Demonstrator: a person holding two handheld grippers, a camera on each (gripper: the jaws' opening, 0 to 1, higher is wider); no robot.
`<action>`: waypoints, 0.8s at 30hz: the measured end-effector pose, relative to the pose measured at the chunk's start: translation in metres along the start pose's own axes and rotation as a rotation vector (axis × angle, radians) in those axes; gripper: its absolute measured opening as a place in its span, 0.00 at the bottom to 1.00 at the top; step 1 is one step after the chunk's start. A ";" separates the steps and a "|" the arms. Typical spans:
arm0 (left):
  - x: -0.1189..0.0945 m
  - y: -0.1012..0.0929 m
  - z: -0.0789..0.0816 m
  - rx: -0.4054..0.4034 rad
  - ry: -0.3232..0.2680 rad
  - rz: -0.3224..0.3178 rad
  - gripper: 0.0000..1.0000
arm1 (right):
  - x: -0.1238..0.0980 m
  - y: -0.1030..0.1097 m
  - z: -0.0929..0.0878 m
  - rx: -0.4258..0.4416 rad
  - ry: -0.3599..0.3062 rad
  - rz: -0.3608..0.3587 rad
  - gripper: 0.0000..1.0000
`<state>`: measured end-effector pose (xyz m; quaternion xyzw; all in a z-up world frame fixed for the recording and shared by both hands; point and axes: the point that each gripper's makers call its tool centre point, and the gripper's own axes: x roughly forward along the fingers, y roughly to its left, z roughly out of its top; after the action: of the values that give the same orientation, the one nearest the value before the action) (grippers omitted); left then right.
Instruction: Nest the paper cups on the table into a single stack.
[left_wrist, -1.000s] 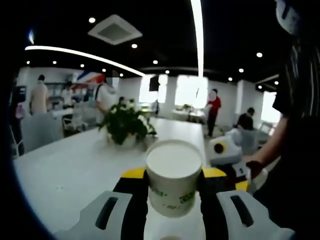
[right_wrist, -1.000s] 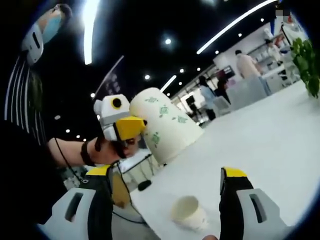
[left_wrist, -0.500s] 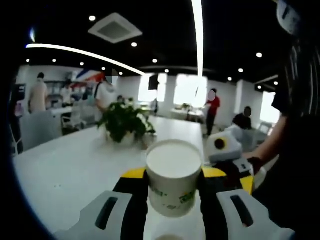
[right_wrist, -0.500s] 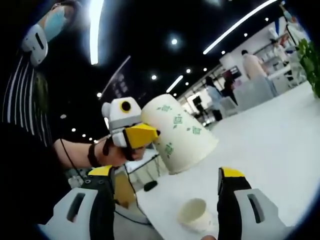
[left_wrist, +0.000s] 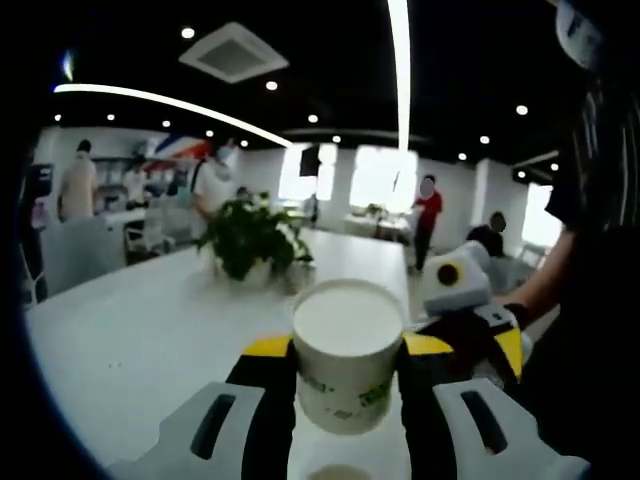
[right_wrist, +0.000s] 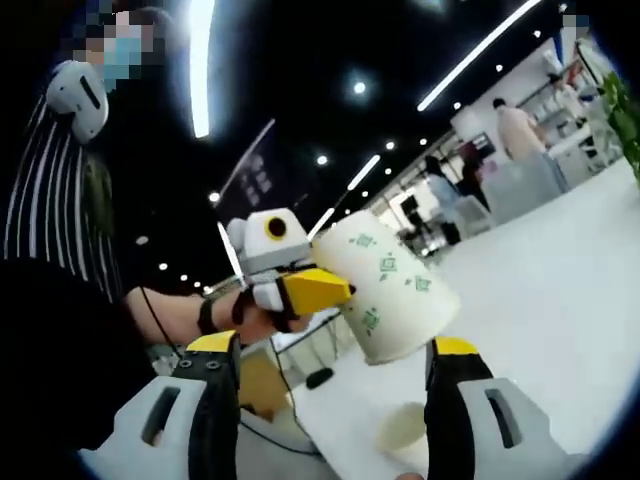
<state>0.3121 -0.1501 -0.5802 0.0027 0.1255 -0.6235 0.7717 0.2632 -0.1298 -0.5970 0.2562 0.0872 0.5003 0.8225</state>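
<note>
My left gripper (left_wrist: 347, 378) is shut on a white paper cup with green print (left_wrist: 346, 362), gripped at its sides with the open mouth facing the camera. A second cup's rim (left_wrist: 335, 472) peeks in at the bottom edge below it. In the right gripper view, that same held cup (right_wrist: 392, 296) hangs tilted in the left gripper (right_wrist: 312, 288), above a small cup (right_wrist: 405, 428) standing on the white table (right_wrist: 560, 300). My right gripper (right_wrist: 335, 352) is open, its jaws wide apart with nothing in them; it also appears at the right as a white and yellow right gripper (left_wrist: 462, 300).
A potted green plant (left_wrist: 252, 240) stands mid-table on the long white table (left_wrist: 130, 340). People stand and sit in the background. The person's striped sleeve and arm (right_wrist: 60, 330) lie to the left.
The right gripper has come closer to the held cup, which now looms between its jaws. In the left gripper view the right gripper has risen and drawn nearer. The left gripper's hold is unchanged.
</note>
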 end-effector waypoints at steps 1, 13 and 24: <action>-0.001 0.000 0.000 -0.004 -0.006 0.000 0.38 | 0.000 0.003 0.002 0.000 -0.005 0.007 0.74; -0.011 0.000 -0.012 -0.039 0.007 -0.001 0.38 | -0.004 0.006 0.009 0.032 -0.037 0.028 0.68; -0.013 -0.003 -0.018 -0.055 0.014 -0.015 0.38 | -0.010 0.010 0.025 0.066 -0.088 0.054 0.62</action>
<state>0.3034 -0.1357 -0.5949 -0.0150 0.1481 -0.6257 0.7657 0.2609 -0.1427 -0.5721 0.3074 0.0605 0.5075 0.8026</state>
